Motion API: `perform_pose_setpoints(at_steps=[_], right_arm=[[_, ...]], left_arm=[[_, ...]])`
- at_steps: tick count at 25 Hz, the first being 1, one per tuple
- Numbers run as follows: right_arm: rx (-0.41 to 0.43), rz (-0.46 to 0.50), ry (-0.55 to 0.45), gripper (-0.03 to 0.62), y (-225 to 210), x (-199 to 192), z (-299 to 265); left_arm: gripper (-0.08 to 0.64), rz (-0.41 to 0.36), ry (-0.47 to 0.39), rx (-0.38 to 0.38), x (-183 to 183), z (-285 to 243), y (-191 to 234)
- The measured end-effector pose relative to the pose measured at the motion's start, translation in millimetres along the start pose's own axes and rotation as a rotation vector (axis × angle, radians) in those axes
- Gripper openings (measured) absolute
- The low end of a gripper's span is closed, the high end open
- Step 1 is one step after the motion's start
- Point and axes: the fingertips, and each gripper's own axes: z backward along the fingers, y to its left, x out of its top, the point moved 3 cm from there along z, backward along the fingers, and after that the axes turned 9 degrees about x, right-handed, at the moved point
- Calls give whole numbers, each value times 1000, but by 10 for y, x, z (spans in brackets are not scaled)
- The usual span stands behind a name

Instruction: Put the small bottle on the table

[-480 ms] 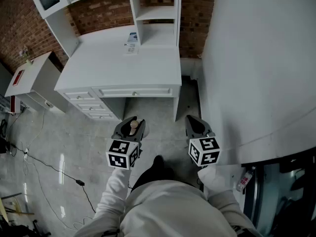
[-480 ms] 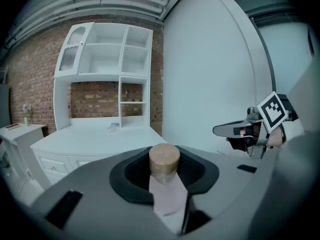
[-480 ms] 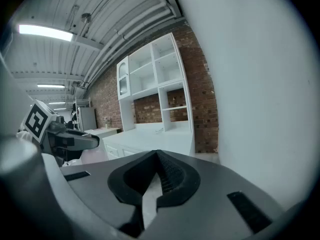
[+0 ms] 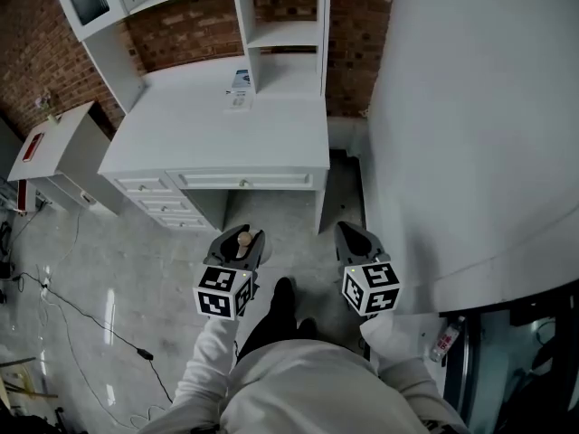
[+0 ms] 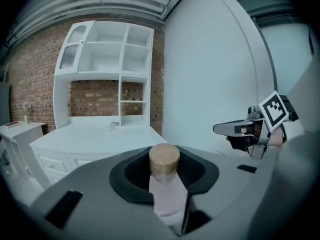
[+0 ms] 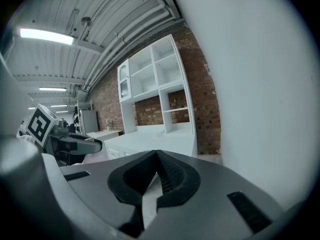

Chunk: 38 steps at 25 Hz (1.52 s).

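The small bottle [image 5: 166, 184], pale pink with a round wooden cap, stands upright between the pads of my left gripper [image 5: 165, 171], which is shut on it. In the head view the cap of the bottle [image 4: 243, 239] shows at the tip of the left gripper [image 4: 241, 245], held over the floor in front of the white table [image 4: 217, 134]. My right gripper [image 4: 349, 234] is beside it to the right, shut with nothing in it; its pads meet at the tip [image 6: 156, 156]. The table [image 5: 95, 136] lies ahead, some way off.
A white hutch with shelves [image 4: 280, 25] stands at the back of the table, with a leaflet [image 4: 239, 84] by it. A large white curved wall [image 4: 470, 125] fills the right. A low side cabinet [image 4: 59, 147] stands left. Cables [image 4: 81, 306] lie on the floor.
The table's front edge sits a little lower in the head view, so the person has come slightly closer. Both grippers keep their side-by-side pose, the bottle still held.
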Motion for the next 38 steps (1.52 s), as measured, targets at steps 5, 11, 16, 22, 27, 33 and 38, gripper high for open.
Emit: perform_pose_setpoints(at_steps=[5,11,16,22,27,33,38], right_arm=[[2,-11,-7,28,-125,75,-172],[1,-20,-13,28,-317,181,-549],[0,-19,-2,28,-487,354,-984],[-11,-27,11,28,-698,551,-1543],[-27,-34,13,28,-865,682,-1962],[-60,-47,16,28,-996,786,-2384],[-79,-29,24,28,-1031,841,-2670]], left_arm=[[135,6,7,6,60,-188,122],[135,3,-4,-4,207,-606,337],[135,0,-11,-23,432,-1030,563],[135,5,-12,-54,670,-1571,851],[135,-8,-7,-77,800,-1997,1079],[135,-21,4,-112,886,-2398,1355],[135,-50,1,-141,963,-2666,1538]])
